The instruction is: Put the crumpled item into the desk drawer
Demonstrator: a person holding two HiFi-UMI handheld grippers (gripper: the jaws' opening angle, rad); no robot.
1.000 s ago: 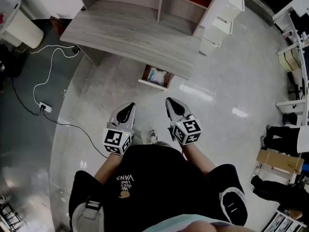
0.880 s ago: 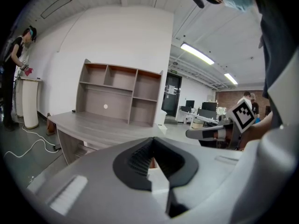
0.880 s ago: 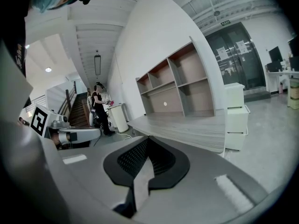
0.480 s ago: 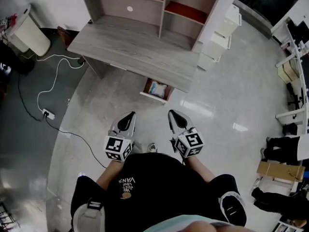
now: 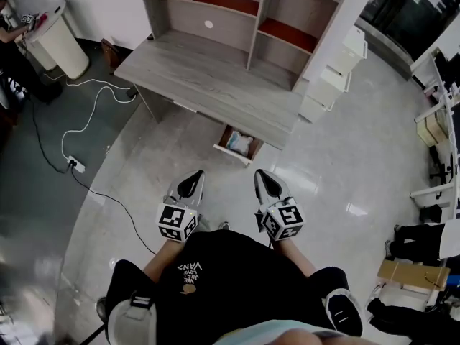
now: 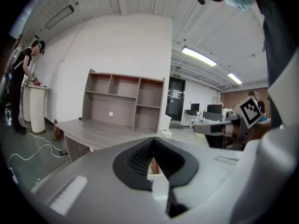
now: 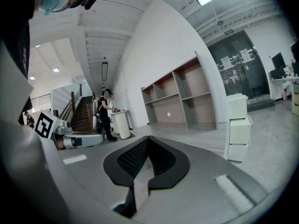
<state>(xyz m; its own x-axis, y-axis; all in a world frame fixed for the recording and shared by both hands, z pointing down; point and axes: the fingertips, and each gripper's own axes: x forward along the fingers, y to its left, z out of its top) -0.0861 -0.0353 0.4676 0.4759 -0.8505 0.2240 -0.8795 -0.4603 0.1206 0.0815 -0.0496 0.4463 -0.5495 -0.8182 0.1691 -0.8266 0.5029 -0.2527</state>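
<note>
**A:** What has changed over the last second?

**B:** The head view now takes in more of the shelf unit [image 5: 237, 9] at the back of the surface [image 5: 208, 77]; earlier only its lower compartments showed. Both tools sit slightly higher. The drawer [image 5: 231, 153] is unchanged and hangs open below the front edge of the surface. The crumpled item [image 5: 239, 143], pale and bluish, is still inside it.

**A:** And the grippers?

**B:** The left hand-held gripper [image 5: 192, 177] has its jaws together with nothing between them. The right hand-held gripper [image 5: 259, 177] is the same, closed and empty. Both are held level in front of the person, clear of the front edge of the surface and touching nothing.

**A:** What does that mean for the task?

**B:** As a judgement, the placement looks done: the item is in the drawer and neither tool holds anything. The drawer stands open, but the task sentence does not ask for it to be closed.

**A:** Surface and room?

**B:** The surface is grey wood grain, and nothing can be made out on top of it.
- A white cabinet [image 5: 334, 74] stands just past the right end of the surface.
- A white bin [image 5: 61, 45] stands well off the left end, with a second person [image 5: 11, 27] beside it.
- A cable [image 5: 72, 131] trails across the floor [image 5: 323, 164] from the left corner of the surface.
- The floor is glossy pale tile in front of the surface and darker off its left end.
</note>
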